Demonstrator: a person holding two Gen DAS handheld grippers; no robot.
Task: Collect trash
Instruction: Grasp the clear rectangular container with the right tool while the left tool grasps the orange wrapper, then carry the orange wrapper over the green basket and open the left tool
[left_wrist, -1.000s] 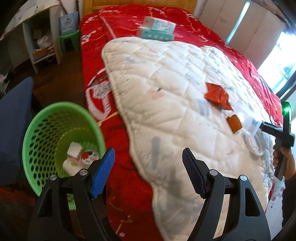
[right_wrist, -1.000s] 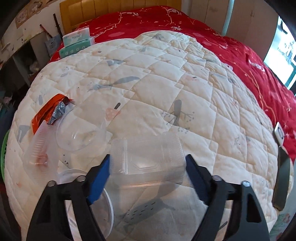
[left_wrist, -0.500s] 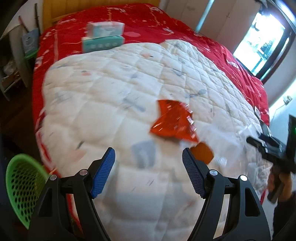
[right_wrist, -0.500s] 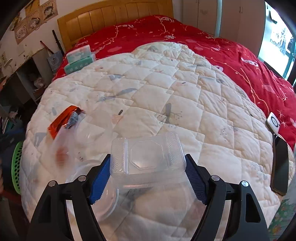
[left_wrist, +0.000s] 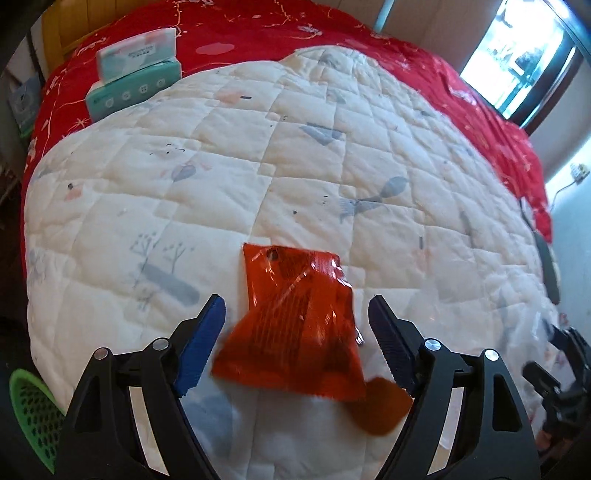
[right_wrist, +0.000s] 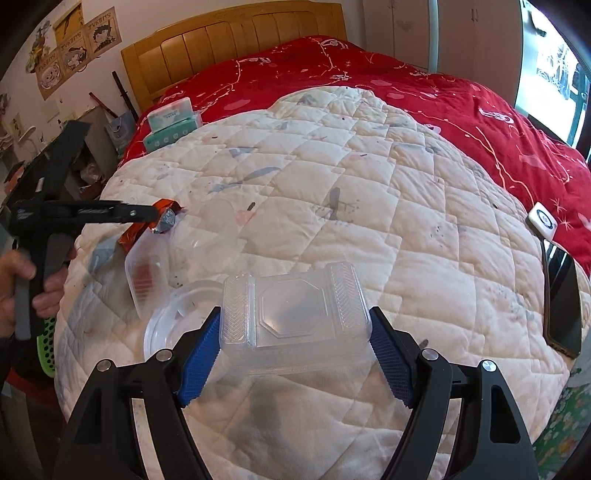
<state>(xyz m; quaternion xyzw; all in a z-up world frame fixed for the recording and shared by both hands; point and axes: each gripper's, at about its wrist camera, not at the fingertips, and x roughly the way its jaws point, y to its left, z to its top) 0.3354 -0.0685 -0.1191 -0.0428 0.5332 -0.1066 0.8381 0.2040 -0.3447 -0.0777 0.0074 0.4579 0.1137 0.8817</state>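
Observation:
A crumpled orange-red wrapper (left_wrist: 295, 321) lies on the white quilt (left_wrist: 258, 166), between the open jaws of my left gripper (left_wrist: 295, 339). A smaller orange piece (left_wrist: 380, 410) lies just behind it. My right gripper (right_wrist: 295, 354) grips a clear plastic clamshell box (right_wrist: 291, 314) by both side walls and holds it over the quilt (right_wrist: 332, 184). In the right wrist view the left gripper (right_wrist: 140, 216) reaches over the wrapper (right_wrist: 162, 212). A clear cup (right_wrist: 146, 277) and a clear round lid (right_wrist: 173, 317) lie beside the box.
A green mesh bin stands on the floor left of the bed (left_wrist: 33, 402) (right_wrist: 46, 339). Two tissue packs (left_wrist: 136, 77) sit near the headboard. A phone (right_wrist: 559, 295) and a small white device (right_wrist: 541, 221) lie at the quilt's right edge.
My left gripper swung from the green bin over to the bed and closed in on the orange wrapper. My right gripper lifted the clear box off the quilt and drew back a little.

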